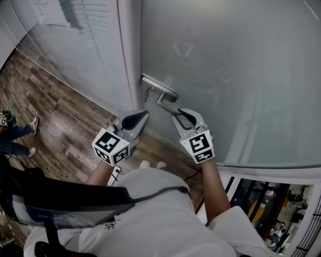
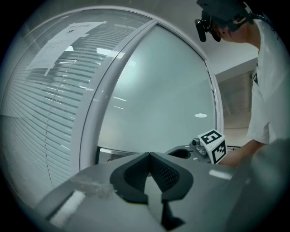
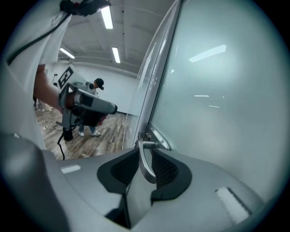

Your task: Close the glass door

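Observation:
The frosted glass door fills the right of the head view, with its metal lever handle near the white frame post. My right gripper reaches up to the handle's free end. In the right gripper view the lever runs down between the two dark pads, which close on it from both sides. My left gripper hovers just left of the handle, below the post, its pads meeting at the tips with nothing between them. The right gripper's marker cube shows at the left gripper view's right.
A glass wall with blinds and a taped paper sheet stands left of the post. Wooden floor lies below, with another person's legs at the far left. Cluttered items show beyond the door's lower edge.

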### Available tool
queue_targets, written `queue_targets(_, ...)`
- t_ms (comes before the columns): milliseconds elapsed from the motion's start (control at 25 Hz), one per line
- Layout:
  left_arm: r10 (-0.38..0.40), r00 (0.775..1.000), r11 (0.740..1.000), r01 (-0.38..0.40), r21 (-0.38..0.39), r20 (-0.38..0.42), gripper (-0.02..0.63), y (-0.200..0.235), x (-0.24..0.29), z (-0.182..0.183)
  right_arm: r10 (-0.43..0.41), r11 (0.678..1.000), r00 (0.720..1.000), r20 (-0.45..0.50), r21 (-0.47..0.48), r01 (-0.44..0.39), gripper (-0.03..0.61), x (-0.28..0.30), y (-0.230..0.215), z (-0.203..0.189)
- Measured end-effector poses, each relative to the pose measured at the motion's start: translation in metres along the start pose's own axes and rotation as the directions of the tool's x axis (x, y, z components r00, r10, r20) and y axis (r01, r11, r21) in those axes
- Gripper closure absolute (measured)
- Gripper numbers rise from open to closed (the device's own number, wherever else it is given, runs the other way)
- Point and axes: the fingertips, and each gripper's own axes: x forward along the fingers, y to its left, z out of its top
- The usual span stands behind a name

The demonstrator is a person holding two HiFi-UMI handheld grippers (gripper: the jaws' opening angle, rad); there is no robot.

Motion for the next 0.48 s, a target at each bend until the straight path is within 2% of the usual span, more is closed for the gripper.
queue_targets(160, 0.006, 1.000, 1.000, -0.006, -0.004, 0.013, 0.607, -0.003, 0.007, 0.007, -0.020, 0.989, 0.993, 0.119, 0.150, 0.002, 0.538, -0.022, -0.002, 0.018)
queue_targets(320, 0.022, 0.999, 1.000, -0.022, -0.006, 0.028, 0.609, -0.006, 0.009, 0.013, -0.066, 0.963, 0.978, 0.198, 0.268, 0.011, 0.569, -0.046, -0.003, 0.031)
queue_targets(400, 0.029, 0.999, 1.000, -0.029, -0.007, 0.039, 0.609, -0.009, 0.012, 0.013, -0.091, 0.953, 0.972, 0.218, 0.303, 0.021, 0.569, -0.055, -0.004, 0.031)
queue_targets(480, 0.035, 0.998, 0.999, -0.035, -0.006, 0.044, 0.609, -0.007, 0.014, 0.014, -0.106, 0.954, 0.969, 0.223, 0.299, 0.036, 0.569, -0.059, -0.005, 0.031)
